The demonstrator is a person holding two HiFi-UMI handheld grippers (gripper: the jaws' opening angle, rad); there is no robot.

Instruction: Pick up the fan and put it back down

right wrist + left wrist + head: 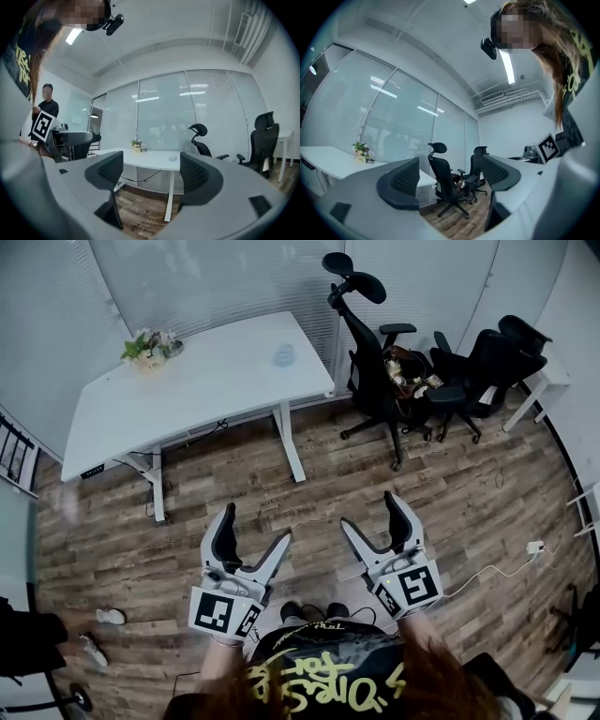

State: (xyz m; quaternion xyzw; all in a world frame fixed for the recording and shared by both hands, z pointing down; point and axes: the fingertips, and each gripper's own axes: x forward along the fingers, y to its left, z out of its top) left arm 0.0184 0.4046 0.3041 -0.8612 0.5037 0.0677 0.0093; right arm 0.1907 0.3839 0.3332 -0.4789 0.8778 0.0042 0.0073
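Note:
A small pale round fan (284, 355) lies on the white desk (187, 395), near its right end; the right gripper view shows the fan (174, 158) small and far off. My left gripper (255, 531) and right gripper (372, 514) hang side by side over the wooden floor, well short of the desk. Both are open with nothing between the jaws. In the left gripper view the left gripper (451, 176) frames an office chair. The right gripper (152, 172) looks toward the desk (150, 160).
A flower pot (148, 346) stands at the desk's far left corner. Several black office chairs (370, 362) cluster at the back right. A white cable and plug (534, 547) lie on the floor at right. Another person (28, 638) stands at the left edge.

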